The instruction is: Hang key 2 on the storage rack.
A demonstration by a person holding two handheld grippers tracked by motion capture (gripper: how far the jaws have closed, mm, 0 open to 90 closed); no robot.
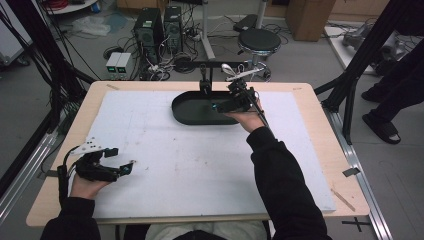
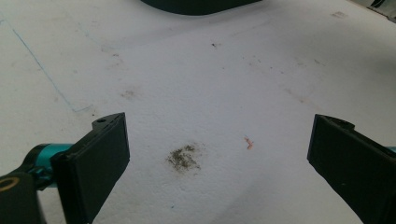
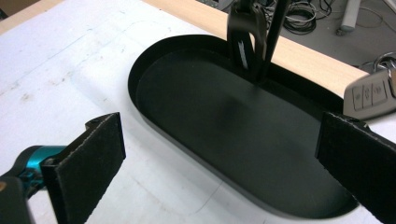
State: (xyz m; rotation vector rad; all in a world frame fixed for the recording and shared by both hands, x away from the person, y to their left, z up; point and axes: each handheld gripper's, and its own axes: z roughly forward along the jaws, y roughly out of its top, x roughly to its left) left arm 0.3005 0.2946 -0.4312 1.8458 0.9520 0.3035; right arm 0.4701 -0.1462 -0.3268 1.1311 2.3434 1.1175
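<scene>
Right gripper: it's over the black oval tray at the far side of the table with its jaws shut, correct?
Not quite. The right gripper is over the black oval tray at the far side, but its jaws stand wide open with nothing between them, as the right gripper view shows.

Both arms reach forward, right gripper point(image 1: 220, 106) and left gripper point(image 1: 131, 165) fingers spread wide.
</scene>
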